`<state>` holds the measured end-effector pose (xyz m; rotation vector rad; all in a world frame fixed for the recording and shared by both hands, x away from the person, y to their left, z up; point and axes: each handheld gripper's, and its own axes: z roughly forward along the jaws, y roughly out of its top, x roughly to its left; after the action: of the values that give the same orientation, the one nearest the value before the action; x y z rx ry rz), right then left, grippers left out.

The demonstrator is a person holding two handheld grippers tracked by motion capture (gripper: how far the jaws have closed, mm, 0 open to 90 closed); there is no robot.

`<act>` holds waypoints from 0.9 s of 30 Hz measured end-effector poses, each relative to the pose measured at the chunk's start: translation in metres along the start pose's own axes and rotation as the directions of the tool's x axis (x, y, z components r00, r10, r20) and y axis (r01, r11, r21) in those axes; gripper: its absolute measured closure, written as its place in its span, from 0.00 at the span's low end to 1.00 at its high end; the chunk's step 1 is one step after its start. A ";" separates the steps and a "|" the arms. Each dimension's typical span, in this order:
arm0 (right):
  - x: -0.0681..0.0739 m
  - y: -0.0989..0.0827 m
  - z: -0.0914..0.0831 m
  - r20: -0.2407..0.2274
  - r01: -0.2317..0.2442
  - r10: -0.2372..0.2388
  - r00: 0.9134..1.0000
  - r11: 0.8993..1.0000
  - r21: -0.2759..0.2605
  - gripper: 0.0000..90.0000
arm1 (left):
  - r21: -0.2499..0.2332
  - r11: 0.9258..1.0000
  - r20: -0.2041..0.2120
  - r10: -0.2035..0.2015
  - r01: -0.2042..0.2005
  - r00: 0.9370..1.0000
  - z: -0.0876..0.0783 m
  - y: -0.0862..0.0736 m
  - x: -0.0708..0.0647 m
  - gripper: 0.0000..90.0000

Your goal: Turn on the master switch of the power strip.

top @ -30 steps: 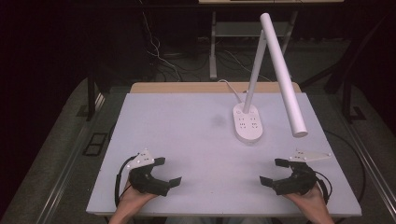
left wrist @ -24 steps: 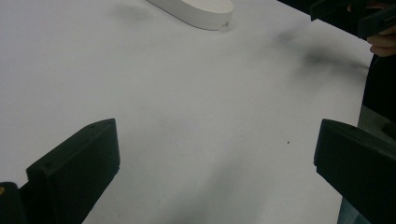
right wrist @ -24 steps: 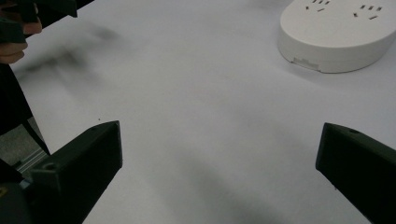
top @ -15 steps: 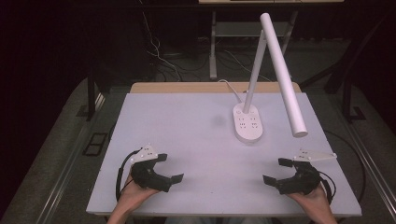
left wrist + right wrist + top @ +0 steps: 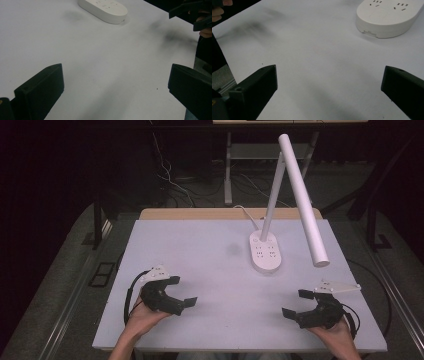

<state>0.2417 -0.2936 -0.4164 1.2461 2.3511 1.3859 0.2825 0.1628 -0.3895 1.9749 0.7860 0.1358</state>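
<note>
Both pairs of jaws stand wide apart with nothing between them. The left gripper (image 5: 181, 296) rests low at the near left of the white desk (image 5: 190, 250), held in a hand (image 5: 142, 317) that comes in from the bottom edge; its jaws point toward the desk's middle and right. The right gripper (image 5: 296, 304) sits at the near right, held by the other hand (image 5: 332, 332), and its jaws point left and slightly away from the person.

Between and beyond them, well apart from both, stands a white desk lamp. Its oval base (image 5: 265, 252) lies on the far right half of the desk, long axis running away from the person, with socket openings on its top face. A slim stem (image 5: 272, 200) rises from the base's far end, and a long tubular lamp head (image 5: 303, 200) slopes down from the top toward the right gripper, its free end hanging above the desk.

In the left gripper view the base (image 5: 103, 10) lies ahead and far off, toward the upper middle. In the right gripper view the base (image 5: 387, 18) lies ahead and to the upper right, closer. Judging from this, the right gripper is the nearer one to the lamp, and a forward reach would meet it.
</note>
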 end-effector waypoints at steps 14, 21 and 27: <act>0.000 0.000 0.000 0.007 0.011 -0.011 1.000 1.000 0.003 0.00 | 0.049 0.998 0.007 0.028 -0.029 1.000 0.010 0.025 0.004 0.00; 0.000 0.000 -0.001 0.010 0.013 -0.013 1.000 1.000 0.003 0.00 | 0.068 0.997 0.014 0.045 -0.046 0.999 0.019 0.037 0.006 0.00; -0.001 0.000 -0.001 0.015 0.014 -0.014 1.000 1.000 0.002 0.00 | 0.081 0.995 0.027 0.056 -0.058 0.998 0.028 0.048 0.008 0.00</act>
<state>0.2415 -0.2947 -0.4158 1.2338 2.3467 1.3659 0.3224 0.1310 -0.3665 2.0735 0.7300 0.1145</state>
